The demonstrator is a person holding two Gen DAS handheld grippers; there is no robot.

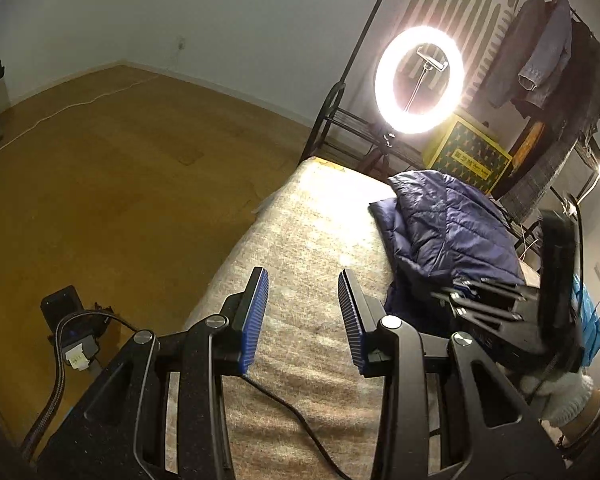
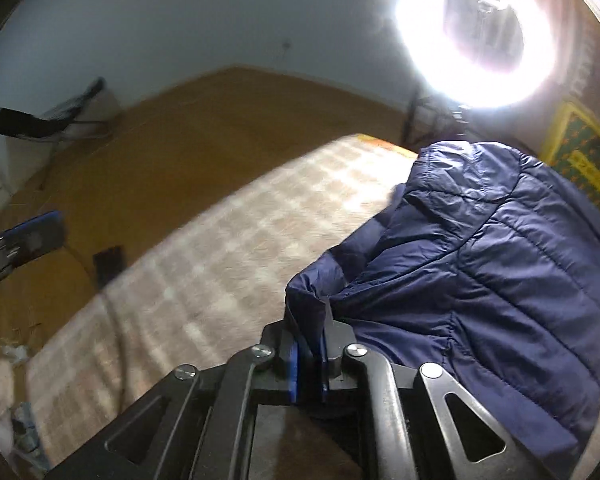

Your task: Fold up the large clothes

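Observation:
A navy quilted puffer jacket [image 1: 452, 228] lies bunched on the far right part of a beige checked blanket [image 1: 312, 240] over the table. My left gripper [image 1: 303, 292] is open and empty above the blanket, left of the jacket. My right gripper [image 2: 309, 344] is shut on an edge of the jacket [image 2: 492, 256], with the cloth pinched between its blue pads. The right gripper also shows in the left wrist view [image 1: 464, 292], blurred, at the jacket's near edge.
A lit ring light [image 1: 419, 80] stands behind the table's far end. A clothes rack with hanging garments [image 1: 548, 60] and a yellow-green box [image 1: 470, 156] are at the back right. Wooden floor [image 1: 100, 180] lies to the left. A black cable [image 1: 292, 412] runs over the blanket.

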